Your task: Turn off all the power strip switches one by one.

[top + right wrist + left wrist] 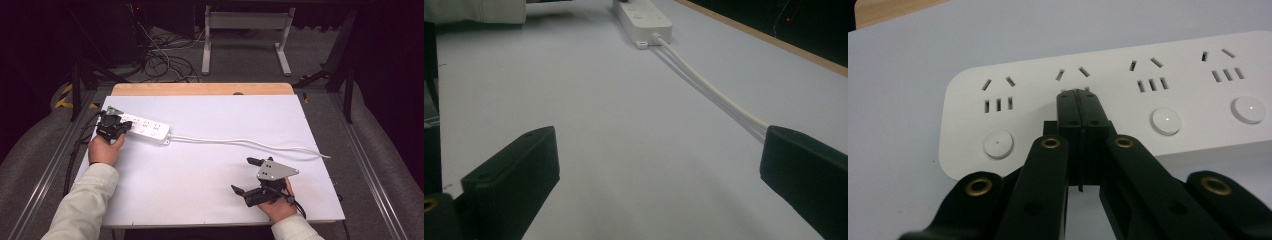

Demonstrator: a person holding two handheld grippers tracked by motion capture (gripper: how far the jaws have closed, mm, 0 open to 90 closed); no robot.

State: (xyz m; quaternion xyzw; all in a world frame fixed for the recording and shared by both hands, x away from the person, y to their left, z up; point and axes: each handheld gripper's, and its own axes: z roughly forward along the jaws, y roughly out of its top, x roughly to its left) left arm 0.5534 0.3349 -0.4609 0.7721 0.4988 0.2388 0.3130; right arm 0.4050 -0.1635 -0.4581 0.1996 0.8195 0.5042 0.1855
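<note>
Pressing on power strip [145,129] | left hand-held gripper [1079,95] jaws together, tip at second switch | strip's long axis runs rightward | right hand-held gripper [246,175] jaws apart, well off on surface [210,175].

The left gripper [121,126] sat at about nine o'clock on the table, jaws pressed together with nothing between them, its forearm reaching up from seven o'clock. The right gripper [244,175] rested near five o'clock, jaws spread wide, pointing toward nine o'clock.
</note>
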